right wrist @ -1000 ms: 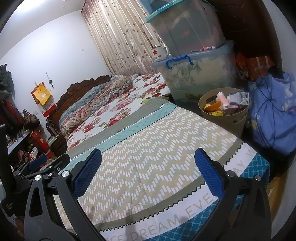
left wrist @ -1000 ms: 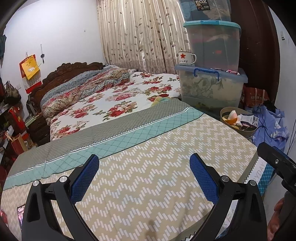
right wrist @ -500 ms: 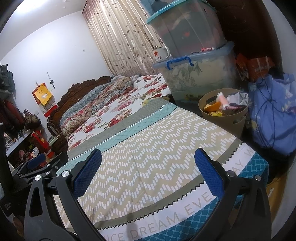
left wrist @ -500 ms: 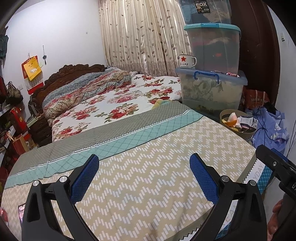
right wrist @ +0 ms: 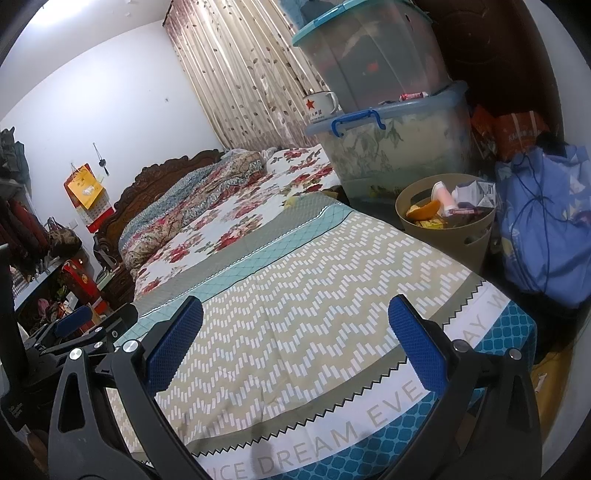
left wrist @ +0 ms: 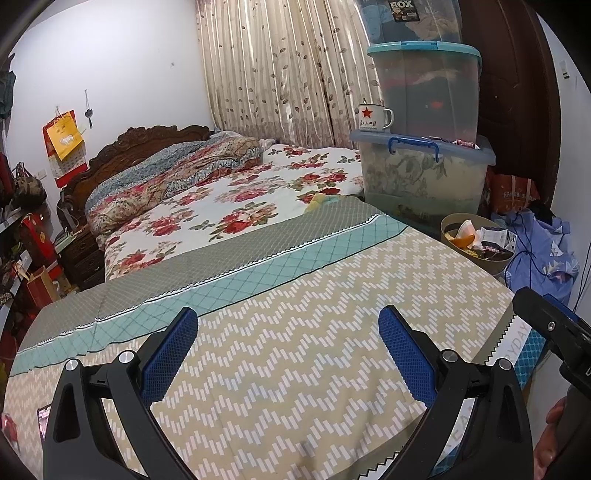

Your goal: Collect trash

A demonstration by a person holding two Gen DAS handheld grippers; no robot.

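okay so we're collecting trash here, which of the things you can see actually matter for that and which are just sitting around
For the job:
trash bin, already holding an orange peel and crumpled packaging
left gripper, open and empty
right gripper, open and empty

Just lying about:
bed cover
enamel mug
stacked storage boxes
blue cloth bag

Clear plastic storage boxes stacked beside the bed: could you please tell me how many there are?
3: blue-lidded bottom box, teal-lidded middle box, and top box, cut off by the frame; more may sit above.
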